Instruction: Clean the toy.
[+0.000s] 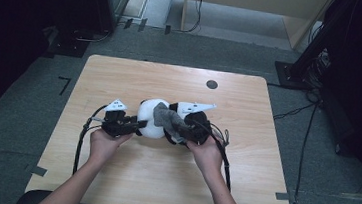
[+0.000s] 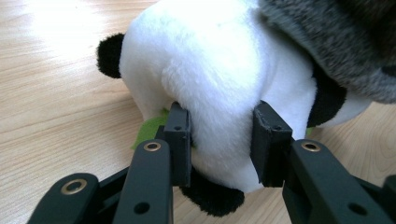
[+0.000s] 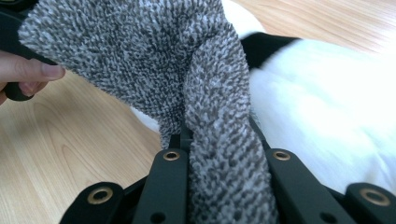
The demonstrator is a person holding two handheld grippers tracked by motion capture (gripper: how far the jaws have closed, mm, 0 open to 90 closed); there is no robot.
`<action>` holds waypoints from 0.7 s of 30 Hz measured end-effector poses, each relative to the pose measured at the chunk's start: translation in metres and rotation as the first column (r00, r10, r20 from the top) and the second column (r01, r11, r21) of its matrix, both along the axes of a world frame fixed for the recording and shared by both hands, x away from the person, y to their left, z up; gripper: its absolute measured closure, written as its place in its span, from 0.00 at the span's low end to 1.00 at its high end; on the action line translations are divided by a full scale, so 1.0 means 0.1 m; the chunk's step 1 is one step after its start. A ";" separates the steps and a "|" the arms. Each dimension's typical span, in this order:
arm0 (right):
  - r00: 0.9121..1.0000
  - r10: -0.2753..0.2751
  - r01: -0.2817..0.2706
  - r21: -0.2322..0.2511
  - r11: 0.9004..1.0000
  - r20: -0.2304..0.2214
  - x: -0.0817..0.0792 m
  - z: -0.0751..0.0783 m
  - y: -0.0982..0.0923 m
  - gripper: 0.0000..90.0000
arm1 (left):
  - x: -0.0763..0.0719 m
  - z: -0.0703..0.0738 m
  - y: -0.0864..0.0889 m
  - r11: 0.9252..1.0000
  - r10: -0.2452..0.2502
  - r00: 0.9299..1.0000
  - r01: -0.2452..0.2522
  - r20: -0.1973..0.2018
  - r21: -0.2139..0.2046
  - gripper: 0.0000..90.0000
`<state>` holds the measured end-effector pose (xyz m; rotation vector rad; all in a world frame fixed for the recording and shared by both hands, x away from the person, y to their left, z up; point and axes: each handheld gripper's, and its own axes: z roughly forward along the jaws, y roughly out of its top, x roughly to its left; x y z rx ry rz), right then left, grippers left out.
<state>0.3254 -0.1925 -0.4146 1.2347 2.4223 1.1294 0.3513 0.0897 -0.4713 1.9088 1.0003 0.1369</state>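
While both grippers grip, the panda [image 1: 150, 118] lies mid-table [image 1: 121, 76].
Left gripper [image 2: 224, 140] has its jaws clamped on the panda's white body; right gripper [image 3: 212, 135] has its jaws shut on a grey cloth [image 3: 154, 56] draped over the panda.

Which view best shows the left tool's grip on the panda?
The left gripper view: the left tool pinches the panda, both pads sunk into white plush. The high view shows the tool at its side, contact hidden. The right gripper view shows white fur behind the cloth.
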 end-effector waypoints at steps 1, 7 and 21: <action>1.000 -0.006 0.006 0.004 1.000 0.000 0.00 0.00 -0.04 0.87 | 0.00 0.00 0.00 1.000 0.000 1.000 0.000 0.000 0.000 0.71; 0.997 -0.071 0.071 0.027 0.997 0.011 -0.02 0.02 -0.29 0.87 | 0.01 -0.01 -0.01 1.000 0.007 1.000 -0.007 -0.001 -0.006 0.72; 0.958 -0.287 0.284 0.073 0.956 0.028 0.13 -0.16 -0.78 0.87 | 0.00 -0.01 -0.04 1.000 0.006 1.000 -0.006 0.006 -0.001 0.72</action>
